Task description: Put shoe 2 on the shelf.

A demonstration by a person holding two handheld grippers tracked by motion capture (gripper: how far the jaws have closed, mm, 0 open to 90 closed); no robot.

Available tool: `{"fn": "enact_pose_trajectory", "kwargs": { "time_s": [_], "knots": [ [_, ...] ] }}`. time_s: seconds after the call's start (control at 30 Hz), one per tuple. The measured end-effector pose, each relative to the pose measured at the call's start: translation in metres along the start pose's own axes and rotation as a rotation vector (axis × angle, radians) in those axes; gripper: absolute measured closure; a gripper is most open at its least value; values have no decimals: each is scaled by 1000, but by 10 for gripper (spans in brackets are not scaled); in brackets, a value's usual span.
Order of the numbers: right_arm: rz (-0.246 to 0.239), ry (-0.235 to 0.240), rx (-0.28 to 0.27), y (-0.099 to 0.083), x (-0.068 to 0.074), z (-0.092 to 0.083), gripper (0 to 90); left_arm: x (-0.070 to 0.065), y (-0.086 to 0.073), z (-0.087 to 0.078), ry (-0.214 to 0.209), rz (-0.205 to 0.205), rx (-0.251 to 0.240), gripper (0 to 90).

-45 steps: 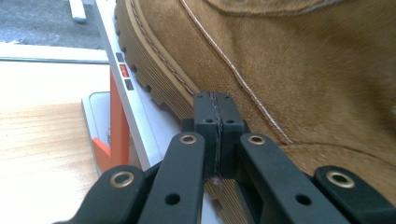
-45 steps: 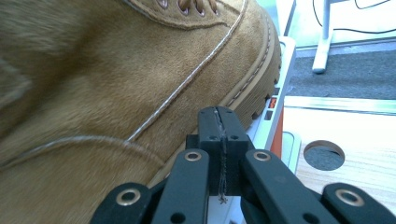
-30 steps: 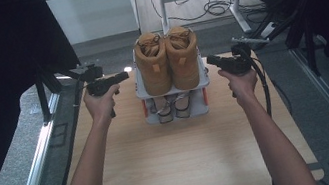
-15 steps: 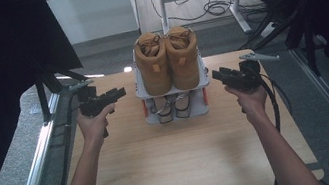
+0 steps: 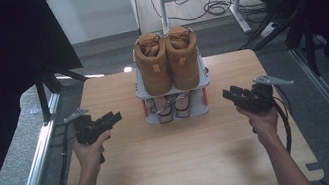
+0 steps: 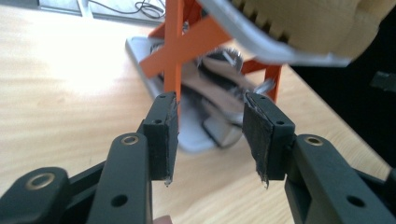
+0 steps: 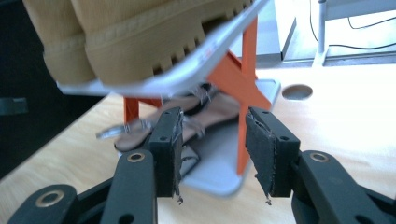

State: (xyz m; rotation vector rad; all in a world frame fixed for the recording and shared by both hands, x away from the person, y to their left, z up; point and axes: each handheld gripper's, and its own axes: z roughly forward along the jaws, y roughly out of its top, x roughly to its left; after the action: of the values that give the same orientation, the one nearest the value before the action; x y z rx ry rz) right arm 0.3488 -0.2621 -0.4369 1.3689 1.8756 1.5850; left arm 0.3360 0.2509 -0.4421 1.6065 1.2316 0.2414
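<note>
- Two tan suede lace-up boots [image 5: 167,59] stand side by side on the top shelf of a small grey two-tier shoe rack with orange legs [image 5: 173,89]; the rack sits on the light wooden worktop [image 5: 184,160], near the middle of its far edge.
- On the rack's bottom shelf lies a pair of brown strappy sandals with silver buckles [image 5: 171,107]; the left gripper view shows them blurred between the orange legs [image 6: 173,51], and the right gripper view shows them under the tilted-looking upper shelf.
- No brand, label or other writing can be read on the boots, the sandals, the rack or the tongs; the boots' toothed tan soles [image 7: 154,51] are plain.
- The left black tongs [image 5: 115,117] are held in the left hand [image 5: 89,148] near the worktop's left edge, pointing toward the rack and well apart from it.
- Their jaws have just been opening and now stand apart with nothing between them; in the left gripper view the frayed black pads [image 6: 256,135] frame the rack's lower shelf beyond.
- The right black tongs [image 5: 228,94] are held in the right hand [image 5: 260,117] toward the worktop's right edge, also aimed at the rack and clear of it.
- Their jaws too have just been opening, and they grip nothing; the pads [image 7: 259,144] are worn at the edges.
- A round hole [image 7: 297,91] in the worktop shows beside the rack in the right gripper view.
</note>
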Motion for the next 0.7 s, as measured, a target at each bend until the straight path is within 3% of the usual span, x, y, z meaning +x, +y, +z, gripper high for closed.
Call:
{"fn": "enact_pose_trajectory", "kwargs": {
  "time_s": [0.33, 0.4, 0.5, 0.6, 0.7],
  "knots": [
    [-65, -10, 71, -48, 4, -10, 550, -2, -52, -2, 20, 44, 47, 538],
    [-51, 4, 74, -57, 6, -10, 551, -3, -60, -2, 26, 54, 57, 529],
    [-61, 4, 87, -66, 8, -8, 551, -3, -64, 1, 23, 57, 77, 525],
    [-69, 6, 95, -64, 10, -8, 544, -4, -62, -1, 17, 50, 51, 528],
    [-56, 16, 61, -62, 10, -13, 543, -6, -63, -2, 17, 56, 50, 527]
  ]
}}
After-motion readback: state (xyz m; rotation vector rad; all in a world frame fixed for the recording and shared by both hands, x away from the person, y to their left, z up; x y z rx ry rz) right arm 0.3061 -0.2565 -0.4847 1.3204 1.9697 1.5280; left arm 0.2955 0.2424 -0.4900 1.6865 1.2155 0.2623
